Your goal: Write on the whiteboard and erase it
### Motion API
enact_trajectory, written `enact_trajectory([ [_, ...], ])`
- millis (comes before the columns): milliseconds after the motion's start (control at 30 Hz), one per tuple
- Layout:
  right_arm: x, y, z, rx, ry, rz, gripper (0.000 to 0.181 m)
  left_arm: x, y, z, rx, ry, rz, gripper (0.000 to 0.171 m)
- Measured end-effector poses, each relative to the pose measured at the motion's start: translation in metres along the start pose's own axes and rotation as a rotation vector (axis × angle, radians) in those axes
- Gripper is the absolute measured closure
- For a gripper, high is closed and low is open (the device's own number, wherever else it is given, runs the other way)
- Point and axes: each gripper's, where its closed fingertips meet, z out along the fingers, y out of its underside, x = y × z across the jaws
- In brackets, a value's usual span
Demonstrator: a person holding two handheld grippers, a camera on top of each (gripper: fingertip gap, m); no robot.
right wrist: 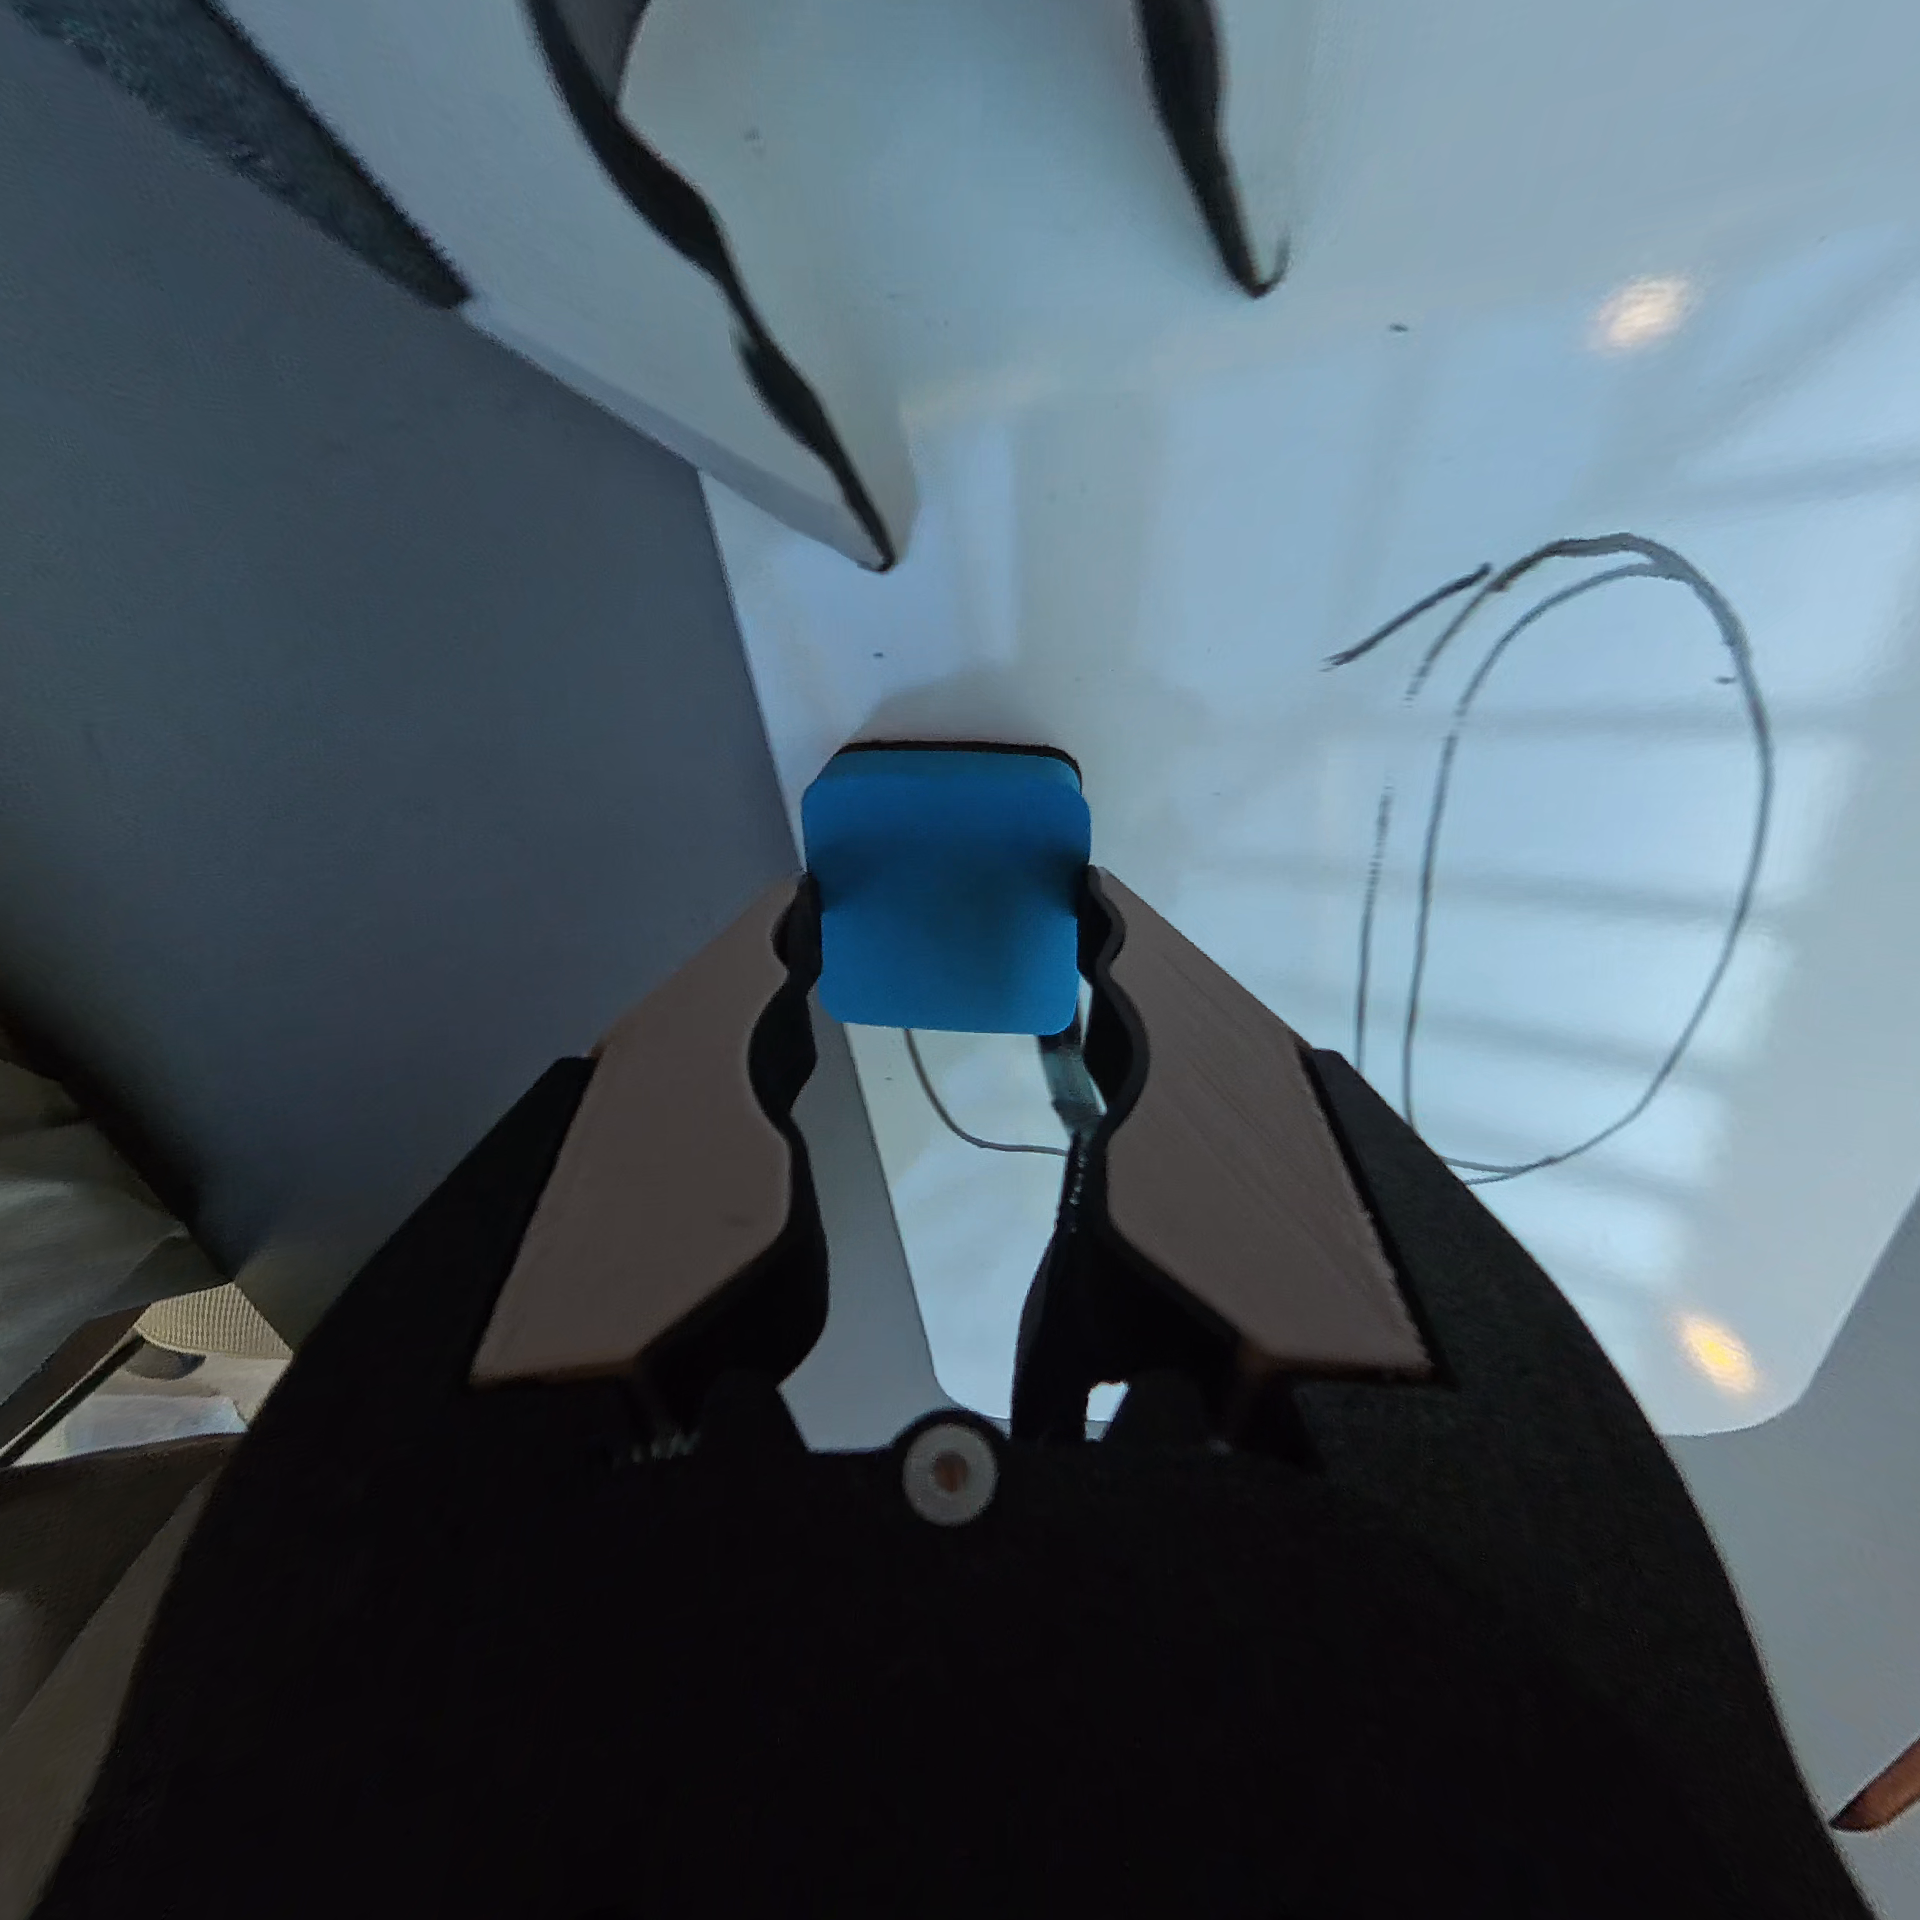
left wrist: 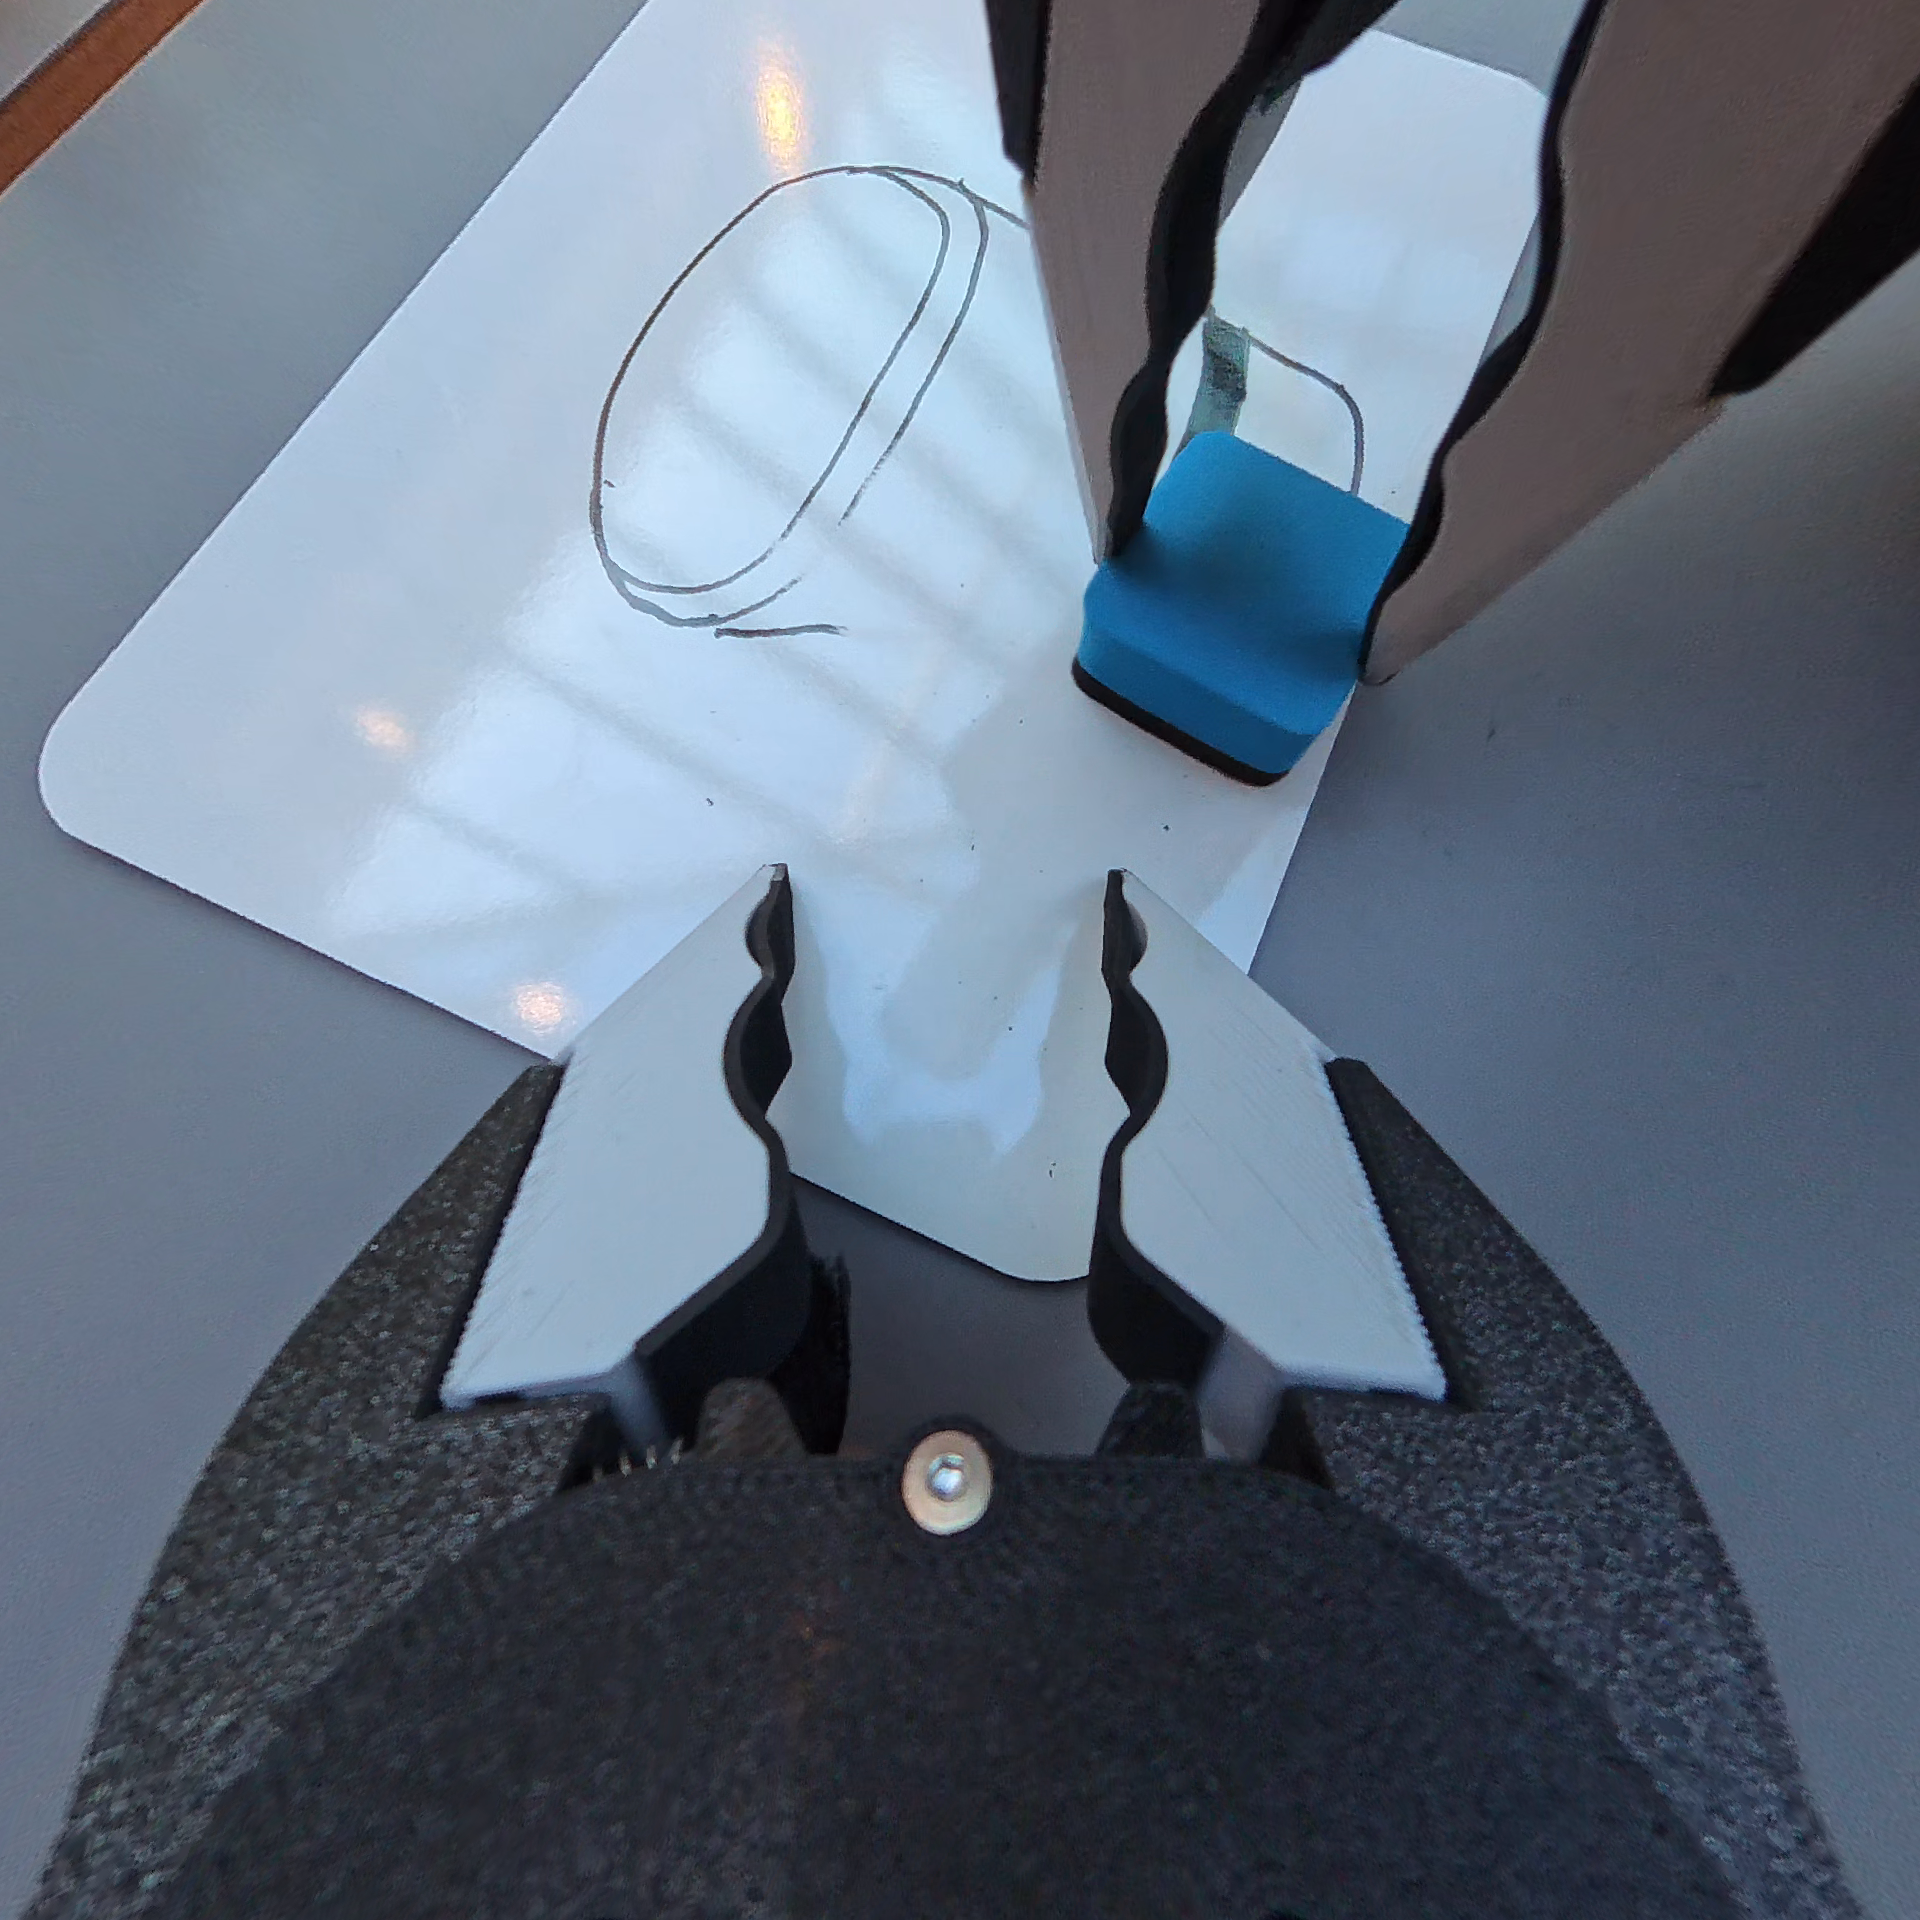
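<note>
A small white board [left wrist: 520,727] lies on a grey table, with a black double oval [left wrist: 790,395] and another loop drawn on it. My right gripper [right wrist: 945,894] is shut on a blue eraser block [right wrist: 945,894] with a black felt base and presses it flat on the board near the board's edge. In the left wrist view the eraser [left wrist: 1236,623] sits between the right gripper's fingers [left wrist: 1091,312], with a smeared streak behind it. My left gripper [left wrist: 945,883] is open and empty, its tips resting on or just over the board's near corner. It shows in the right wrist view [right wrist: 1060,416] too.
The grey table [left wrist: 1610,935] surrounds the board on all sides. A brown table edge [left wrist: 73,94] runs at the far left corner. Pale fabric [right wrist: 73,1226] shows at the left of the right wrist view.
</note>
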Motion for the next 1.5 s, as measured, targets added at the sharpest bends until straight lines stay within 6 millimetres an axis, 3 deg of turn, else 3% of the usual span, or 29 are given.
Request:
enact_trajectory([
  [100, 0.051, 0.0, -0.006, 0.009, 0.054, 0.114, 0.132, 0.0, 0.0, 0.0, 0.0, -0.006, 0.001, 0.111],
  [167, 0.066, 0.004, -0.008, 0.025, 0.043, 0.167, 0.132, -0.001, 0.0, 0.0, 0.001, -0.009, -0.002, 0.111],
  [233, 0.053, 0.001, -0.007, 0.028, 0.045, 0.128, 0.132, -0.001, 0.0, 0.0, 0.001, -0.011, -0.006, 0.111],
  [333, -0.001, -0.014, 0.001, 0.053, 0.024, 0.002, 0.132, -0.001, -0.001, 0.0, 0.001, -0.01, -0.008, 0.111],
  [367, -0.009, -0.012, 0.002, 0.039, 0.041, -0.014, 0.132, -0.001, 0.0, 0.0, 0.002, -0.009, -0.009, 0.111],
  [433, -0.004, 0.005, 0.001, 0.019, 0.041, 0.05, 0.132, -0.001, 0.0, 0.0, 0.003, -0.009, -0.007, 0.111],
  [533, 0.033, 0.047, -0.006, 0.016, 0.045, 0.258, 0.132, -0.001, 0.0, 0.0, 0.003, -0.012, -0.004, 0.111],
  [600, 0.038, 0.058, -0.008, 0.028, 0.046, 0.302, 0.132, -0.001, 0.0, 0.0, 0.003, -0.013, -0.004, 0.111],
  [667, 0.033, 0.05, -0.006, -0.003, 0.088, 0.259, 0.132, -0.001, -0.001, 0.0, 0.002, -0.013, -0.007, 0.111],
  [767, 0.003, -0.003, 0.001, 0.076, 0.063, 0.129, 0.132, -0.002, -0.001, 0.0, 0.001, -0.01, -0.01, 0.111],
  [800, 0.001, -0.003, 0.001, 0.04, 0.095, 0.116, 0.132, -0.002, -0.001, 0.0, 0.001, -0.011, -0.01, 0.111],
  [867, -0.002, 0.01, 0.001, 0.022, 0.063, 0.15, 0.132, -0.002, -0.001, 0.0, 0.002, -0.012, -0.009, 0.111],
  [1000, 0.025, 0.09, -0.007, -0.008, 0.029, 0.403, 0.131, -0.002, 0.0, 0.0, 0.001, -0.014, -0.006, 0.111],
  [1033, 0.025, 0.097, -0.007, 0.016, 0.009, 0.418, 0.131, -0.002, 0.0, 0.0, 0.001, -0.013, -0.006, 0.111],
  [1100, 0.023, 0.094, -0.006, 0.017, 0.034, 0.397, 0.131, -0.002, 0.0, 0.0, 0.001, -0.013, -0.006, 0.111],
  [1133, 0.017, 0.082, -0.005, 0.012, 0.03, 0.375, 0.131, -0.002, 0.0, 0.0, 0.001, -0.013, -0.008, 0.111],
  [1233, -0.007, 0.015, 0.002, 0.068, 0.024, 0.207, 0.132, -0.003, 0.0, 0.0, -0.001, -0.013, -0.009, 0.111],
  [1300, -0.012, 0.008, 0.003, 0.035, 0.04, 0.164, 0.131, -0.003, 0.0, 0.0, 0.0, -0.015, -0.011, 0.111],
  [1367, -0.008, 0.024, 0.002, 0.068, -0.002, 0.227, 0.131, -0.002, 0.0, 0.0, 0.0, -0.017, -0.009, 0.111],
  [1467, 0.014, 0.088, -0.004, 0.043, 0.006, 0.419, 0.131, -0.002, 0.001, -0.001, 0.0, -0.018, -0.007, 0.111],
  [1500, 0.018, 0.1, -0.005, 0.064, -0.001, 0.469, 0.131, -0.002, 0.001, -0.001, 0.0, -0.018, -0.008, 0.111],
])
